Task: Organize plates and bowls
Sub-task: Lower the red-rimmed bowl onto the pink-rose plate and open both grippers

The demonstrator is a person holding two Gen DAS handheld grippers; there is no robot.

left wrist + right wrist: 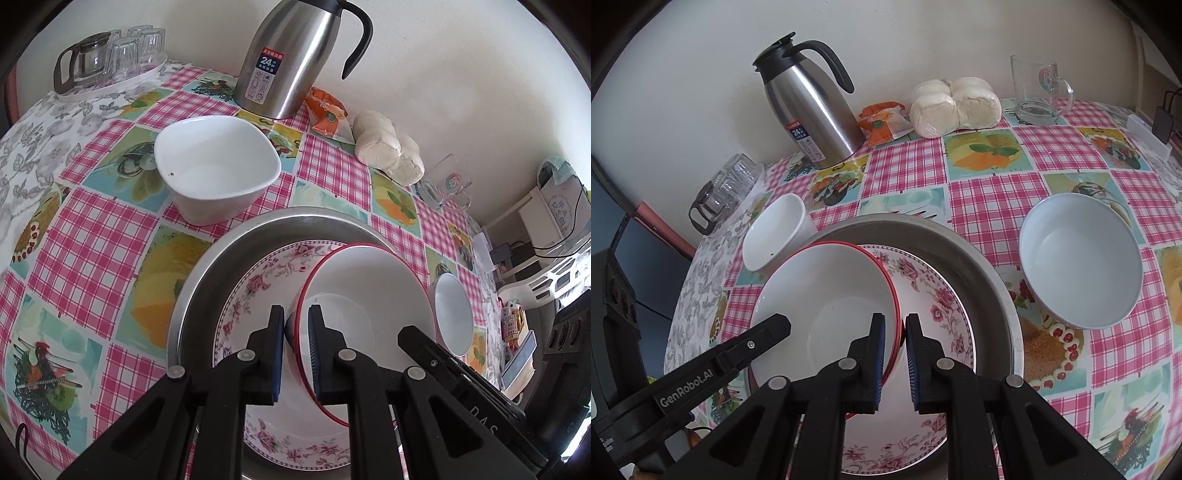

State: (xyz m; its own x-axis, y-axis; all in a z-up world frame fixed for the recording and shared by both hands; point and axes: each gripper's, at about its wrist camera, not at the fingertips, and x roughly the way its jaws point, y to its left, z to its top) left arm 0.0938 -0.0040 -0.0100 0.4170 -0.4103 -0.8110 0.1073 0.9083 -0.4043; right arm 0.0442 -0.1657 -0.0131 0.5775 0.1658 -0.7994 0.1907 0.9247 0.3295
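Two black two-finger grippers clamped opposite sides of a white bowl with a red rim (369, 295): the left gripper (297, 328) pinched its near wall between blue pads, and the right gripper (895, 338) gripped the far edge. The bowl sat tilted inside a white plate with pink floral print (255, 284), which lay in a round stainless steel basin (218, 251) on a pink checked tablecloth (92, 240). A squarish white bowl (218, 166) stood beyond the basin, and a round white bowl (1078, 262) beside it. A steel thermos jug (809, 110) stood near the wall.
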